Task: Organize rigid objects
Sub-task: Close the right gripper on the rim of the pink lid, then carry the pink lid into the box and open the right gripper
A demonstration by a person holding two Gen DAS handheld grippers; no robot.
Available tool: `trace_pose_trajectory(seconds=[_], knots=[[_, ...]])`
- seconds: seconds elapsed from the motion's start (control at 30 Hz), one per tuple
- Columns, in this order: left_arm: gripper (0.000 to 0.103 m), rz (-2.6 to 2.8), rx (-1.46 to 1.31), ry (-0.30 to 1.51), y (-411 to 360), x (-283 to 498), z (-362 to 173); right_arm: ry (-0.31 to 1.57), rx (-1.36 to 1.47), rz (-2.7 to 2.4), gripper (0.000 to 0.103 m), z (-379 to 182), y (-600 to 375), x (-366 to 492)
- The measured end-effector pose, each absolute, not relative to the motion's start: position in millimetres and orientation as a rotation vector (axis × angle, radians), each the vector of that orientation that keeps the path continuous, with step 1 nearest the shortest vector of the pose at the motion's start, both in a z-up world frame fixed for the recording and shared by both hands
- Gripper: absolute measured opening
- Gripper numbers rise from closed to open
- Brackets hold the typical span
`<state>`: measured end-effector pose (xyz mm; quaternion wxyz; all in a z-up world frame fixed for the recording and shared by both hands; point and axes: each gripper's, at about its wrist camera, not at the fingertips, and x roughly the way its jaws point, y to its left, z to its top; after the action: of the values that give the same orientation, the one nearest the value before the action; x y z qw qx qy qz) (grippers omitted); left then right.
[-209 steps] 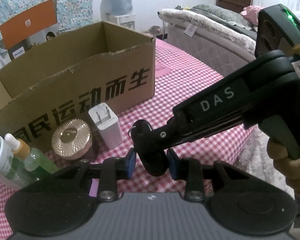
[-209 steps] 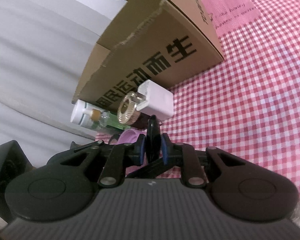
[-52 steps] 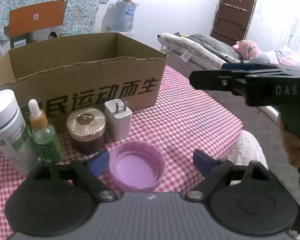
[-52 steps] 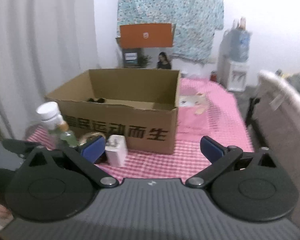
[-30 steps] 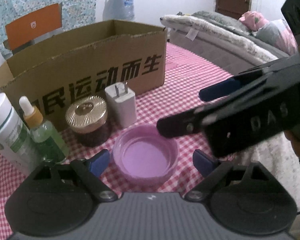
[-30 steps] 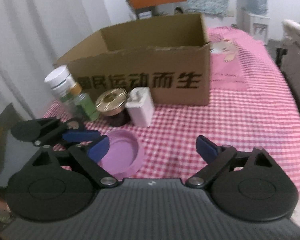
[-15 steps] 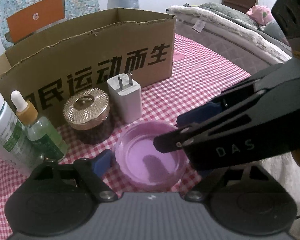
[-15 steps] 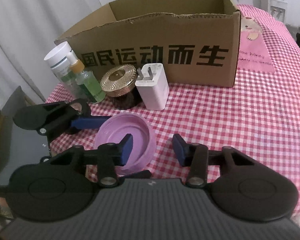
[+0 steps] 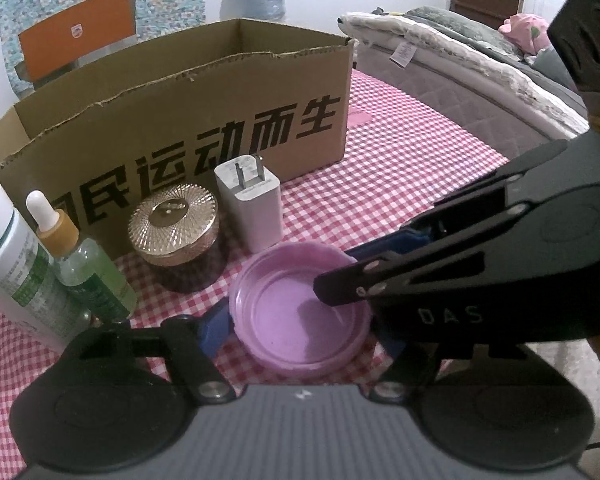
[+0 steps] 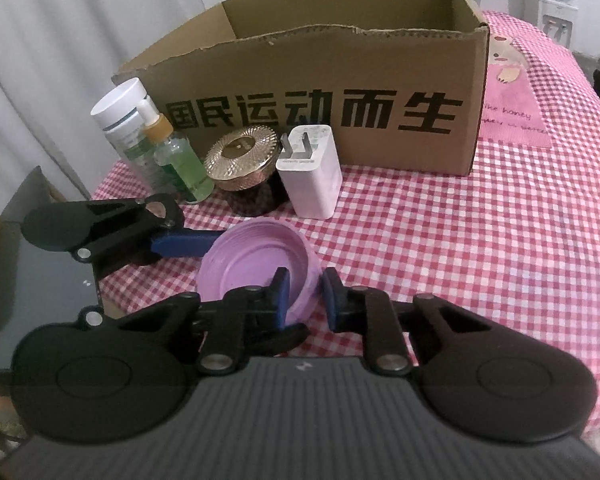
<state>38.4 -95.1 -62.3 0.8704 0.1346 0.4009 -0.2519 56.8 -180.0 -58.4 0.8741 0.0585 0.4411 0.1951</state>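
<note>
Lid [image 10: 256, 264] newly pinched; checkered tablecloth [image 10: 460, 248], bed [image 9: 460, 64]

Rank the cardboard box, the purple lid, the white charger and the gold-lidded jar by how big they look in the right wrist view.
1. Cardboard box, by far the largest.
2. Purple lid, though it lies nearest the camera, which flatters it.
3. Gold-lidded jar and white charger look about alike; I would not rank them.

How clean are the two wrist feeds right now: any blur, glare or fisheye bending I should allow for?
Left wrist view: sharp in the middle, dim, dark vignette at the corners, and the cardboard box bows from the fisheye; the right gripper shades the purple lid. Right wrist view: brighter, washed-out curtain, no motion blur.
</note>
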Motion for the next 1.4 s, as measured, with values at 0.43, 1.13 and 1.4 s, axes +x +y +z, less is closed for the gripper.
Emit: trace_pose_trajectory(seconds=[0.43, 1.13, 1.4], knots=[[0.075, -0.512, 0.282, 0.797, -94.7, 27.2, -42.6, 0.881, 0.127, 0.411, 0.017, -38.8, -181.1, 46.4], [0.075, -0.493, 0.305, 0.544, -61.9, 61.0, 89.1, 0.647, 0.113, 0.476, 0.021, 98.7, -172.6, 76.9], [0.075, -0.496, 0.251, 0.755, -37.7, 160.7, 94.8, 0.811, 0.169, 0.54, 0.021, 109.4, -157.9, 184.9]])
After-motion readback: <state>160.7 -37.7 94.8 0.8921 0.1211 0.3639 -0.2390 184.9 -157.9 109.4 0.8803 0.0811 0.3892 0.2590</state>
